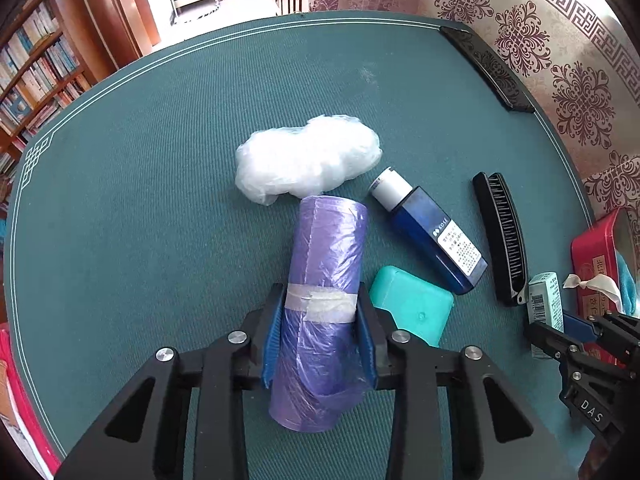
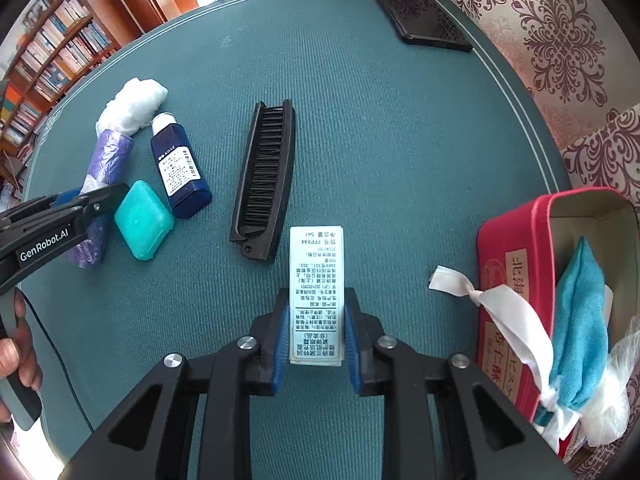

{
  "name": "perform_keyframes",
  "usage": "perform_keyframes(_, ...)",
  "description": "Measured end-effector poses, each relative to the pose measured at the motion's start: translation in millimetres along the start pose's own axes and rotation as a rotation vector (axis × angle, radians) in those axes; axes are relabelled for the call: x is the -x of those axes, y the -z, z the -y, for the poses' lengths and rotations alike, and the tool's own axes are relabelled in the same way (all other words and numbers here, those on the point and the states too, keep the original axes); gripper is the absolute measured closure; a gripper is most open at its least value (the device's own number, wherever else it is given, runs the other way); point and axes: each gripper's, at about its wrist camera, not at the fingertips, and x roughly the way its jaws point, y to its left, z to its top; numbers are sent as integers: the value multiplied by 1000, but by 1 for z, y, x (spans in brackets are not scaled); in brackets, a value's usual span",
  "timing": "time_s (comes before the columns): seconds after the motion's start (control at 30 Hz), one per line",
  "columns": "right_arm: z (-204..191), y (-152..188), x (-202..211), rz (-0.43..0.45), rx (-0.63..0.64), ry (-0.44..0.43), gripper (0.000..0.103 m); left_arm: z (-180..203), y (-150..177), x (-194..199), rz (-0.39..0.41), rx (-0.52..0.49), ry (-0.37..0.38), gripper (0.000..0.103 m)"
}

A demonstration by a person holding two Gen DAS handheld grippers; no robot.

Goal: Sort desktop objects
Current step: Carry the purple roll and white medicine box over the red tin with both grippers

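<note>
In the left wrist view, the green table mat (image 1: 140, 200) carried one purple bag roll (image 1: 324, 280), one white plastic wad (image 1: 308, 160), one blue bottle (image 1: 432, 236), one teal case (image 1: 412, 304) and one black comb (image 1: 500, 240); the left gripper (image 1: 320, 312) pointed steeply down, both pads clamped on the roll at its taped band. In the right wrist view, one pale carton (image 2: 317, 292), one red tin (image 2: 516, 280) and one black tray (image 2: 416, 12) appeared; the right gripper (image 2: 317, 320), also steeply down, was closed on the carton lying between comb and tin.
</note>
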Motion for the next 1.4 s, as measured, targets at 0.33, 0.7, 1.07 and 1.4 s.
perform_keyframes(0.33, 11, 30, 38, 24, 33, -58, 76, 3, 36, 32, 2, 76, 12, 68)
perform_keyframes(0.7, 28, 96, 96, 105, 100, -41, 76, 62, 38, 73, 57, 15, 55, 68)
perform_keyframes(1.07, 104, 125, 141, 183, -63, 14, 76, 180, 41, 95, 80, -146, 145, 68)
perform_keyframes(1.4, 151, 157, 166, 224, -131, 52, 76, 270, 38, 108, 97, -290, 178, 68)
